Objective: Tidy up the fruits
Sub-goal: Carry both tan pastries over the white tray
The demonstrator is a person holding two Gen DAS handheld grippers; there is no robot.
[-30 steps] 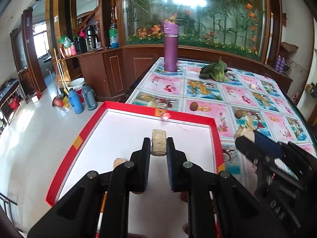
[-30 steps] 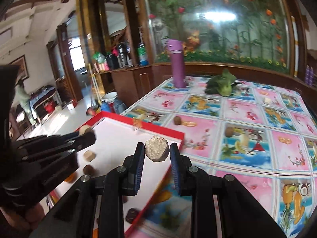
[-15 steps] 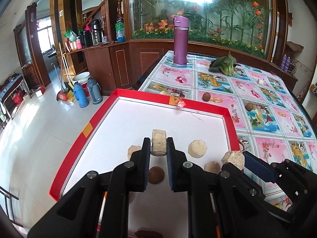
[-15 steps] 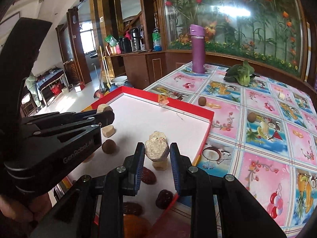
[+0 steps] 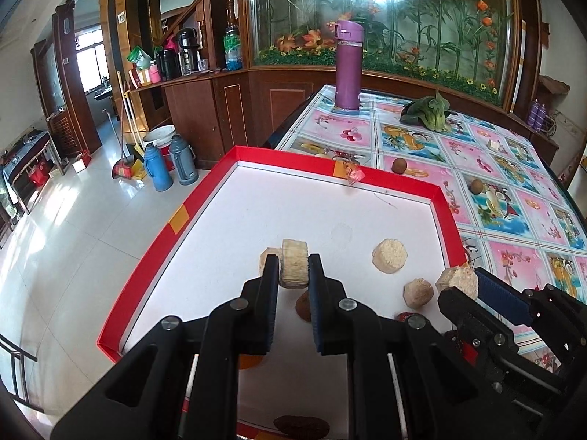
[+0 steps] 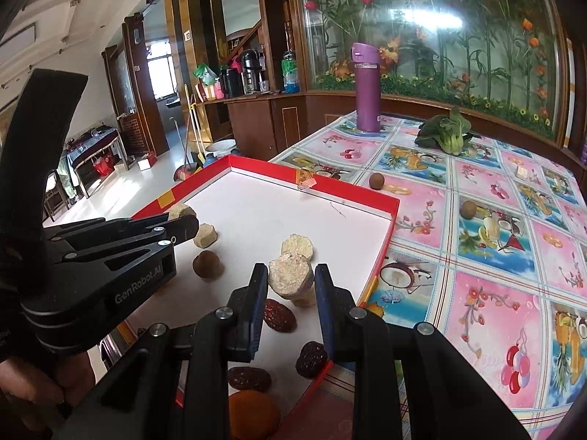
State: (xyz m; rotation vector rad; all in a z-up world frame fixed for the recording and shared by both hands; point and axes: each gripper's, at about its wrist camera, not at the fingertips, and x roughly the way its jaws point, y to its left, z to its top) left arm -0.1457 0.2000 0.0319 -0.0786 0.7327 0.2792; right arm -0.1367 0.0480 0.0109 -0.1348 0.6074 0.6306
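A red-rimmed white tray (image 5: 445, 205) (image 6: 389, 227) lies at the table's left end. My left gripper (image 5: 293, 275) is shut on a pale round fruit slice (image 5: 293, 256), held just above the tray floor. My right gripper (image 6: 290, 284) is shut on a beige hexagonal fruit chunk (image 6: 291, 273) over the tray's near right part. On the tray lie a beige disc (image 5: 390, 256), a beige chunk (image 5: 418, 292), a brown ball (image 6: 208, 264), several dark red dates (image 6: 279, 315) and an orange fruit (image 6: 253, 414). Two brown round fruits (image 6: 376, 181) (image 6: 468, 208) sit on the tablecloth.
A purple flask (image 6: 365, 88) and a green leafy vegetable (image 6: 444, 134) stand at the table's far end. A wooden cabinet and glass panel rise behind. Left of the tray the table ends; thermoses (image 5: 157, 170) stand on the floor below. A hand (image 6: 40, 399) grips the left tool.
Both grippers came down closer to the tray with their pieces still held. The right gripper moved from over the tablecloth to over the tray's right part.
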